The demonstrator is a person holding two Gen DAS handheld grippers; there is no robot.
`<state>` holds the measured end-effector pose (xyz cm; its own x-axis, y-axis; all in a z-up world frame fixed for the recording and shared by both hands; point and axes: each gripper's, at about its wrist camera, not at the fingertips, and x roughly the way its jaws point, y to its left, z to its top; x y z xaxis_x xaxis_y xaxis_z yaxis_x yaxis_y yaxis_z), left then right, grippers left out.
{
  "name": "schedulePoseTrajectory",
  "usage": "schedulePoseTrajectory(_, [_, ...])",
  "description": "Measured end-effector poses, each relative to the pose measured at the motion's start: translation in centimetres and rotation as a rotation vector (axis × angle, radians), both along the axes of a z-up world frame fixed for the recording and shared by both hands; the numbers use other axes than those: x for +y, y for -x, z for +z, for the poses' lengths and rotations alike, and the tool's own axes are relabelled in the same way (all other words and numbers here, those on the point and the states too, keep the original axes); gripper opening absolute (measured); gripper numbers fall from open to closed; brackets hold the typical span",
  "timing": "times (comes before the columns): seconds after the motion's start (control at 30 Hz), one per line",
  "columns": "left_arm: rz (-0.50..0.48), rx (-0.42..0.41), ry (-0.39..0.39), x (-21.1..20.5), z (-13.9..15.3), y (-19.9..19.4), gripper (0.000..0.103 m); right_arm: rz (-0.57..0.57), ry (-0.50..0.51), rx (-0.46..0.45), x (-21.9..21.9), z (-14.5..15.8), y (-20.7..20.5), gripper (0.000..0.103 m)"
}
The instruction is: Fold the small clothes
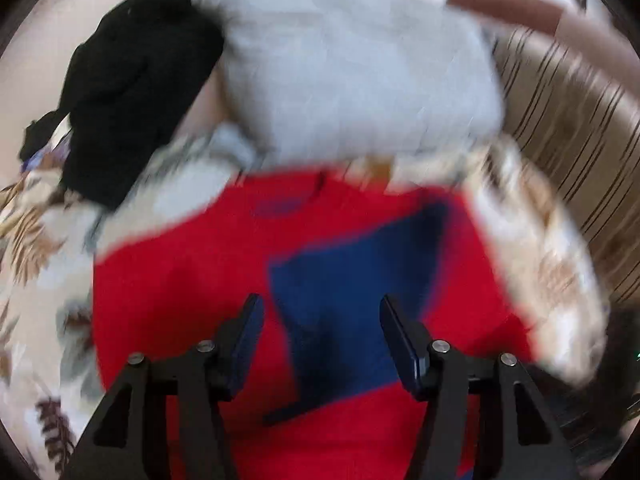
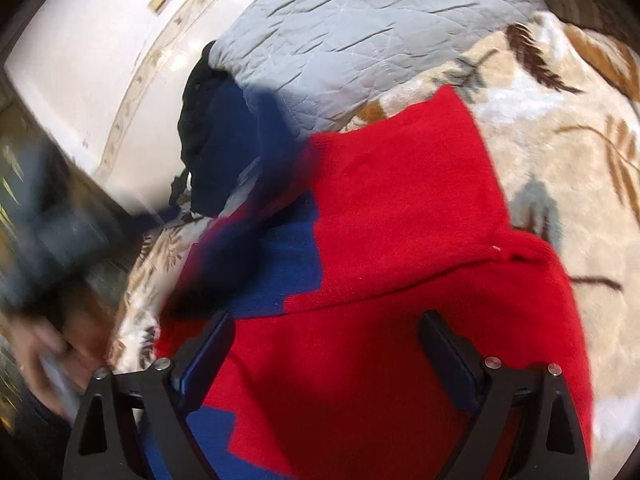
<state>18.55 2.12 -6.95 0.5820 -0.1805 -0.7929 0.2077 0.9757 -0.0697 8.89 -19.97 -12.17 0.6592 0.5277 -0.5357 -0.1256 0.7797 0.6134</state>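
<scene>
Red-and-blue sweater spread on the bed, mid-fold

The sweater (image 2: 400,208) lies flat on the leaf-print blanket (image 2: 560,128), likely so its edges can be turned over cleanly. The left tongs (image 1: 322,312) hang above it with jaws apart, holding nothing. The right tongs (image 2: 326,332) also stand apart over the red cloth, gripping nothing. No label or writing is readable.
</scene>
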Motion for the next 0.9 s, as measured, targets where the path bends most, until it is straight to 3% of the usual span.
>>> schedulePoseTrajectory(0.1, [0.11, -0.041, 0.041, 4.8, -0.7, 2.4, 0.062, -0.023, -0.051, -0.022, -1.4, 1.5, 0.2, 0.095])
schedulePoseTrajectory(0.23, [0.316, -0.079, 0.105, 12.0, -0.6, 3.9, 0.062, -0.054, -0.124, 0.013, -2.1, 2.7, -2.5, 0.095])
schedulePoseTrajectory(0.33, [0.389, -0.02, 0.134, 14.9, -2.9, 4.0, 0.062, -0.078, -0.16, 0.044, -2.0, 2.7, -5.3, 0.095])
schedulePoseTrajectory(0.47, [0.389, -0.006, 0.16, 15.7, -5.7, 4.1, 0.063, -0.131, -0.128, 0.205, -1.3, -0.1, -9.9, 0.093])
schedulePoseTrajectory(0.5, [0.386, -0.017, 0.167, 15.7, -5.6, 4.4, 0.063, -0.145, -0.105, 0.227, -1.1, -0.4, -10.6, 0.087])
schedulePoseTrajectory(0.53, [0.386, -0.016, 0.173, 15.7, -5.6, 4.4, 0.064, -0.161, -0.051, 0.234, -0.8, 0.0, -11.1, 0.066])
schedulePoseTrajectory(0.57, [0.386, -0.014, 0.185, 15.8, -5.5, 4.4, 0.064, -0.147, -0.011, 0.245, -0.3, 0.4, -11.6, 0.001])
schedulePoseTrajectory(0.6, [0.385, -0.013, 0.193, 15.9, -5.4, 4.5, 0.064, -0.146, 0.018, 0.232, 0.0, 1.3, -11.5, 0.005])
schedulePoseTrajectory(0.73, [0.368, -0.011, 0.212, 16.1, -5.1, 4.5, 0.064, -0.199, 0.149, 0.027, 0.5, 6.3, -6.8, 0.005])
schedulePoseTrajectory(0.83, [0.383, -0.007, 0.218, 16.3, -4.4, 4.8, 0.066, -0.165, 0.21, 0.117, 0.4, 2.4, -6.4, 0.01])
schedulePoseTrajectory(0.87, [0.384, -0.002, 0.222, 16.2, -4.3, 4.7, 0.068, -0.148, 0.216, 0.147, 0.3, 1.2, -6.8, 0.017])
schedulePoseTrajectory(0.9, [0.379, 0.002, 0.222, 16.1, -4.3, 4.5, 0.068, -0.133, 0.209, 0.158, 0.2, 0.4, -6.8, 0.044])
